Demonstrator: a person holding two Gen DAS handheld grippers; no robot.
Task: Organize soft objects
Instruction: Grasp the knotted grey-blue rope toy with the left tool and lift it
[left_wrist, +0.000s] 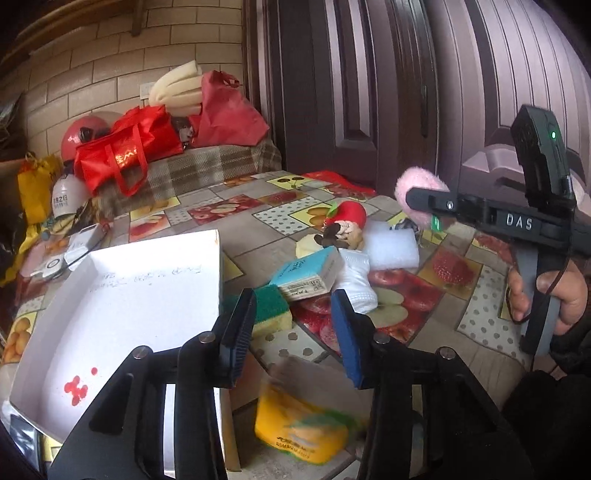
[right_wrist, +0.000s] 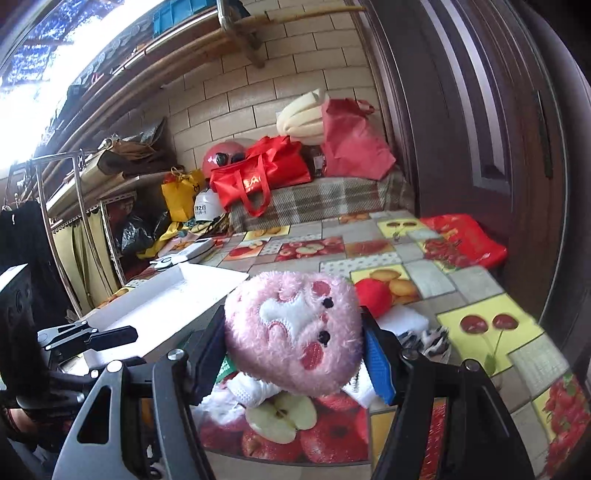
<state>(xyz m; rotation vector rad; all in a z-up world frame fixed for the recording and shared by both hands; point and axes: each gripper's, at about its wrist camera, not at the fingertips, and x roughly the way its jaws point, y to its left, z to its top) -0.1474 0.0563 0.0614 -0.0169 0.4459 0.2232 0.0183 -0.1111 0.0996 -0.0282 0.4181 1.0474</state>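
Soft things lie heaped on my fruit-print tablecloth (left_wrist: 480, 310), and I take them from left to right. Farthest left stands the shallow white cardboard box (left_wrist: 122, 314), bare inside but for red spots. My left gripper (left_wrist: 295, 332) hangs beside it with jaws partly apart and nothing between them; a blurred yellow packet (left_wrist: 303, 432) shows below. Past its fingers lie a green-and-yellow sponge (left_wrist: 271, 308), a teal tissue pack (left_wrist: 310, 273), a white knitted sock (left_wrist: 356, 280), a white foam block (left_wrist: 393, 247) and a red apple plush (left_wrist: 351, 216). On the right, my right gripper (right_wrist: 295, 354) clamps a fluffy pink plush toy (right_wrist: 291, 332) between both pads, lifted clear of the table.
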